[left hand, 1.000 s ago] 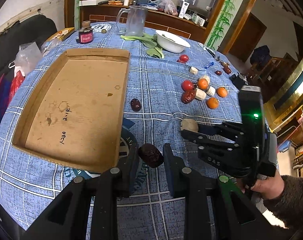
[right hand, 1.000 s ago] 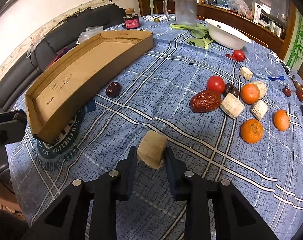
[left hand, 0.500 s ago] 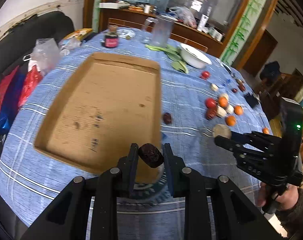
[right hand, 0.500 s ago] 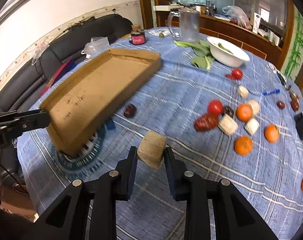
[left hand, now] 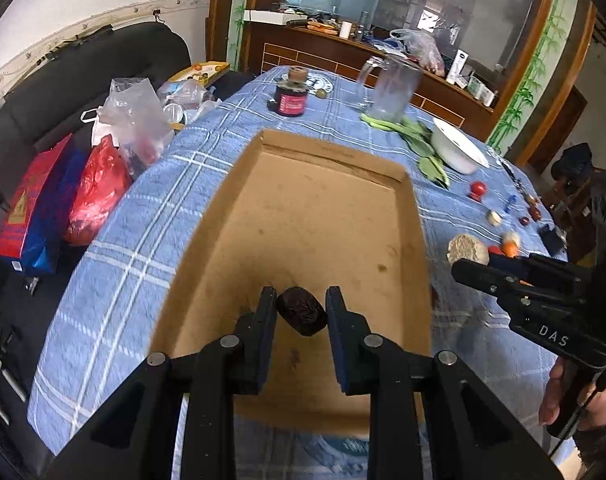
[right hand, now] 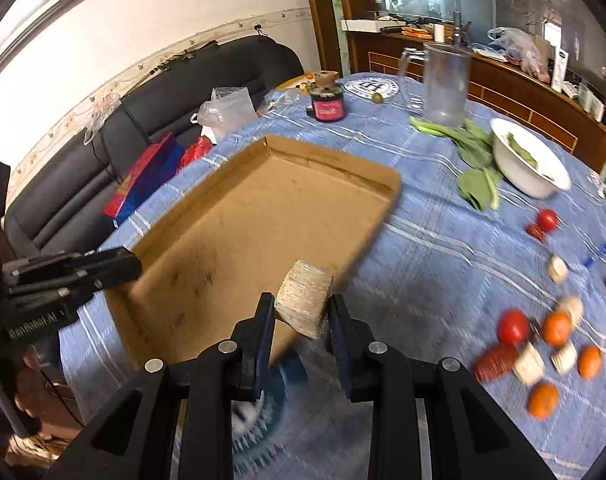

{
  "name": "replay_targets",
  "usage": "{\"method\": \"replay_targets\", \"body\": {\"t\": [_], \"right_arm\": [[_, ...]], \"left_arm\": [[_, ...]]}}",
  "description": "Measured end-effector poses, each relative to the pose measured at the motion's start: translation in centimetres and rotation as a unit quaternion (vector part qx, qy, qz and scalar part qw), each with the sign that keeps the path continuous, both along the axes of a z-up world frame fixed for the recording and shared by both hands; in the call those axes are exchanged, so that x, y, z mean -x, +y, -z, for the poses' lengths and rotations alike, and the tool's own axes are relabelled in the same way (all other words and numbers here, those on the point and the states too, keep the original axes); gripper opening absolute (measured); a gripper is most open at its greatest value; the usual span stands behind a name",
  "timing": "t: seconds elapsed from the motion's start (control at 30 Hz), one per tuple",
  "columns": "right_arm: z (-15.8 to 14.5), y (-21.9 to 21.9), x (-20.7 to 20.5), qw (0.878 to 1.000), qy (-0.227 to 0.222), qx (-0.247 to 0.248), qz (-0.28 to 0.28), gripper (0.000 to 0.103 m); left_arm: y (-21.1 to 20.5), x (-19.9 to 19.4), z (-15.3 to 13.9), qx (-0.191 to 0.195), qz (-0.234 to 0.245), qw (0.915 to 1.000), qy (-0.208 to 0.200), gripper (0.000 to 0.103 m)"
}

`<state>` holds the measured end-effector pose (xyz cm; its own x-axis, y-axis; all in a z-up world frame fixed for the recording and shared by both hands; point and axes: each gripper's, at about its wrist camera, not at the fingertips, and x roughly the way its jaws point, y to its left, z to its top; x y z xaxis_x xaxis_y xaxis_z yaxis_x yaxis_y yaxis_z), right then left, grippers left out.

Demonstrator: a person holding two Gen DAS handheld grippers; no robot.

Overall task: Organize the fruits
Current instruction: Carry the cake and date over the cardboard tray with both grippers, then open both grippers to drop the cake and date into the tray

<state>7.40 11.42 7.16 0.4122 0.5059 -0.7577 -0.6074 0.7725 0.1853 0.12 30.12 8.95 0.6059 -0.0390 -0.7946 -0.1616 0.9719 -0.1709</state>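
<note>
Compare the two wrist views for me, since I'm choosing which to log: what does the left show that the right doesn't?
Only the left wrist view shows the dried red date clamped in the left gripper, above the cardboard tray. Only the right wrist view shows the cluster of tangerines and the tomato. Both show the tray, the white bowl, the glass pitcher, and the right gripper holding the pale cut chunk.

"DAS" stands in white on the right tongs [left hand: 475, 264] body
</note>
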Motion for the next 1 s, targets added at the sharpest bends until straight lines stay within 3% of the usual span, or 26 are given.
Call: {"method": "replay_targets", "body": {"t": [0.57, 1.0], "right_arm": [[3.8, 6.6, -10.6, 0.999, 0.047, -0.002, 0.026, 0.03], [5.7, 7.5, -13.2, 0.998, 0.051, 0.028, 0.03, 0.03]], "left_arm": [[2.4, -13.4, 4.4, -0.01, -0.013, 0.9989, 0.045, 0.024], [2.4, -16.4, 6.8, -0.015, -0.022, 0.9971, 0.071, 0.024]]}}
